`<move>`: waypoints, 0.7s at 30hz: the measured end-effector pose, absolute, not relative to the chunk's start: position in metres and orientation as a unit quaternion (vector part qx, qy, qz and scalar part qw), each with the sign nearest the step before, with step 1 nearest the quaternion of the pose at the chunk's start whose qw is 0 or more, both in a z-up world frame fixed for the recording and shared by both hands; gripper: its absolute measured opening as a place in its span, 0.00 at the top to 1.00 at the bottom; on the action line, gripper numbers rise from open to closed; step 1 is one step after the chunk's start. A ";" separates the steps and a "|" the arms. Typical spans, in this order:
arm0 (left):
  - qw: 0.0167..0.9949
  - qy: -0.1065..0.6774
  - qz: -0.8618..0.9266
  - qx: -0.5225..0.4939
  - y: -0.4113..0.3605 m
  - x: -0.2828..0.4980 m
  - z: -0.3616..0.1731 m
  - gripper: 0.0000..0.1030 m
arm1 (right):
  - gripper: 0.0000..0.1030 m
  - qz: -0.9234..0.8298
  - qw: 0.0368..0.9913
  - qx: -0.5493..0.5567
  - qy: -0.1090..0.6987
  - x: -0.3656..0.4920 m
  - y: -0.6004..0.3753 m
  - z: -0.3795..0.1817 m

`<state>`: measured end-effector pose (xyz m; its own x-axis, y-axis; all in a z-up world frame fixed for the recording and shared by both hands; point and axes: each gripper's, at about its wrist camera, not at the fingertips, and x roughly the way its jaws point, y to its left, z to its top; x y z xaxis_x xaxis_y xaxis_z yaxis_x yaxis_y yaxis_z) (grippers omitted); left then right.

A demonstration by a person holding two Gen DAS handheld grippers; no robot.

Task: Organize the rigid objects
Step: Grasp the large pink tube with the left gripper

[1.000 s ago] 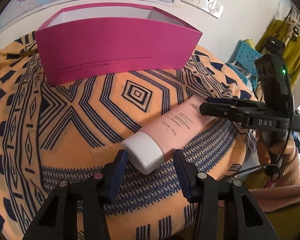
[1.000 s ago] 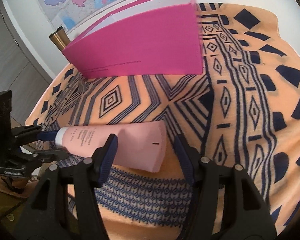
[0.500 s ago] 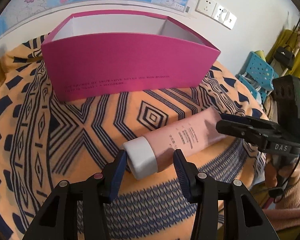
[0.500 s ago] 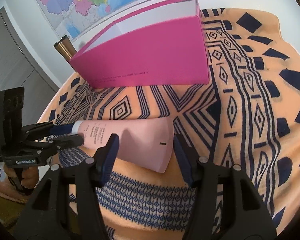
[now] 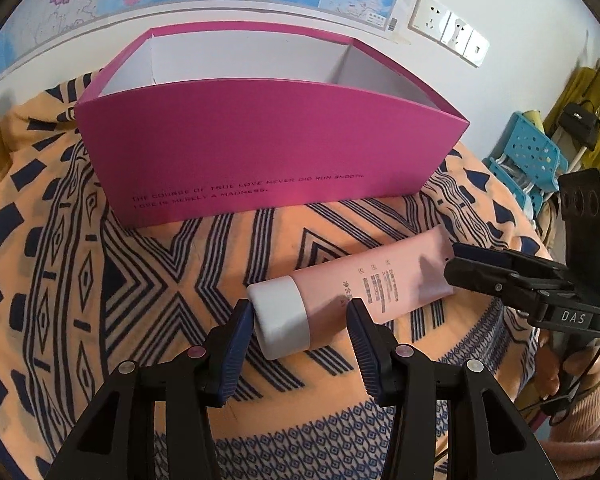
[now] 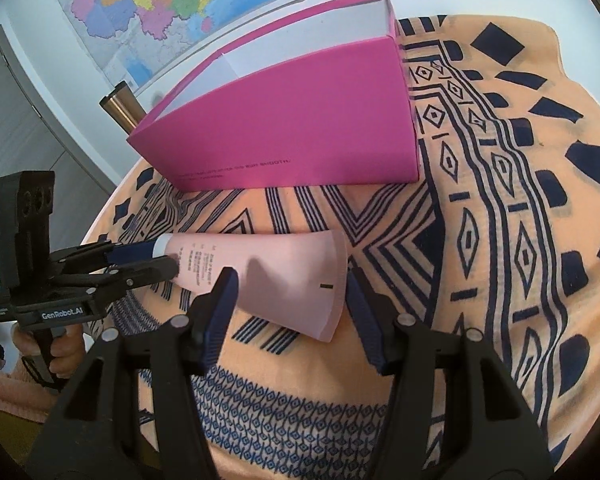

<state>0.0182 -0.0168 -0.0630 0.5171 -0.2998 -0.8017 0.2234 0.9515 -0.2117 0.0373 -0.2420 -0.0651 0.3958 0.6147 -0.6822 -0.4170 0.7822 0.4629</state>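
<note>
The pink tube (image 5: 380, 280) is lying across the patterned cloth (image 5: 140, 300) covering the counter, in front of the open magenta box (image 5: 260, 152), which is sitting at 12 o'clock in the left wrist view. The tube's white cap (image 5: 278, 320) is pointing toward 7 o'clock there, and its flat crimped end (image 6: 332, 284) is running off toward 3 o'clock.

The left gripper (image 5: 297, 307) is standing at a middling width with the cap end between its fingers. One pad is touching the cap and the other is bearing on the body just behind it, so it seems to be holding the tube there. The right gripper (image 6: 290, 278) is straddling the crimped end at a slightly wider setting. Whether its pads are actually pressing on the tube I cannot tell, since the far edge is sitting just beside one finger.

Judging by its look, this is a light plastic squeeze tube. The cap is probably the stiff part and is offering the surest hold. The body is likely soft and glossy, so a hard pinch in the middle could be denting it or letting it slide. The crimped end is thin and may be flexing or twisting if carried alone. Gripping at the cap or the shoulder just behind it looks safest for lifting it over the box's near wall.
</note>
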 end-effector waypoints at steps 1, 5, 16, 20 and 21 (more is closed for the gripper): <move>0.870 0.468 -0.150 -0.041 -0.016 0.019 -0.063 0.53 | 0.43 0.310 0.828 0.110 0.455 0.038 -0.241 -0.066; 0.872 0.464 -0.149 -0.038 -0.019 0.021 -0.062 0.53 | 0.43 0.305 0.826 0.111 0.461 0.040 -0.240 -0.070; 0.878 0.455 -0.148 -0.026 -0.026 0.021 -0.056 0.52 | 0.43 0.298 0.832 0.106 0.456 0.037 -0.241 -0.063; 0.881 0.448 -0.149 -0.021 -0.026 0.018 -0.050 0.52 | 0.43 0.297 0.835 0.104 0.452 0.036 -0.242 -0.058; 0.881 0.447 -0.149 -0.021 -0.026 0.018 -0.049 0.52 | 0.43 0.297 0.835 0.103 0.451 0.036 -0.242 -0.057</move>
<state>0.0178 -0.0262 -0.0493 0.5549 -0.2817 -0.7828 0.2447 0.9546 -0.1700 0.0363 -0.2421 -0.0567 0.4171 0.5896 -0.6916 -0.4037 0.8020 0.4403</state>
